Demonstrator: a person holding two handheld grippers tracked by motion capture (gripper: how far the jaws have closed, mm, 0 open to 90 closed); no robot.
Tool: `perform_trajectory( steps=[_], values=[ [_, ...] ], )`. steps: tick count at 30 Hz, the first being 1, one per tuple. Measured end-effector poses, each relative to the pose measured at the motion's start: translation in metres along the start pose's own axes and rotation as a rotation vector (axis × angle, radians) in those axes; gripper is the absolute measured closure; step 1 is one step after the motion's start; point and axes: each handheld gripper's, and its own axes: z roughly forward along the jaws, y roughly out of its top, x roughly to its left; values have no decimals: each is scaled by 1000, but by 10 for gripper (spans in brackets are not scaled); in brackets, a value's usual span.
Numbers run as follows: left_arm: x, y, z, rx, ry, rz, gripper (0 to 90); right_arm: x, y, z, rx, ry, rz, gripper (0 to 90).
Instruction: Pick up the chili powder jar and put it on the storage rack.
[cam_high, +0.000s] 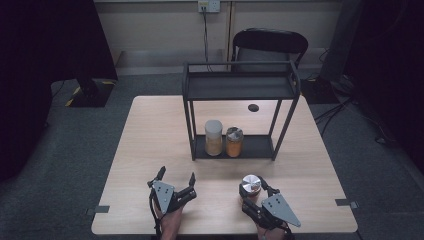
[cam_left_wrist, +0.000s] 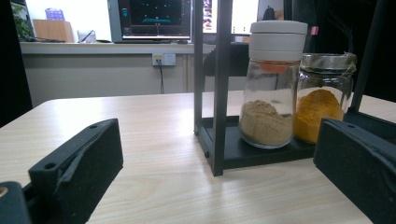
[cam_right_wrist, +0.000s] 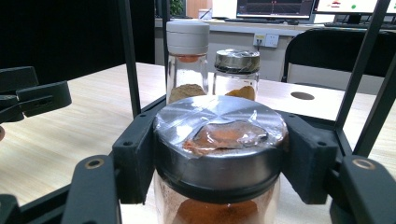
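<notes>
High view: right tongs (cam_high: 251, 191) clench one jar (cam_high: 250, 186), left tongs (cam_high: 176, 179) released, two jars shelved.

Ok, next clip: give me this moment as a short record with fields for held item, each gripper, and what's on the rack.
held item: metal-lidded jar of reddish powder, near the table's front edge
right gripper: shut on that jar, jaws at the lid
left gripper: open, nothing between its jaws
black rack: lower shelf holds white-capped jar of tan powder and, beside it, metal-lidded jar of yellow powder
rack top shelf: bare
</notes>
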Motion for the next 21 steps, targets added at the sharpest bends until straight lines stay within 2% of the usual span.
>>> perform_trajectory(
  steps=[21],
  values=[
    [0,0,0,-2,0,0,10,-8,9,10,-5,1,2,348]
  ],
)
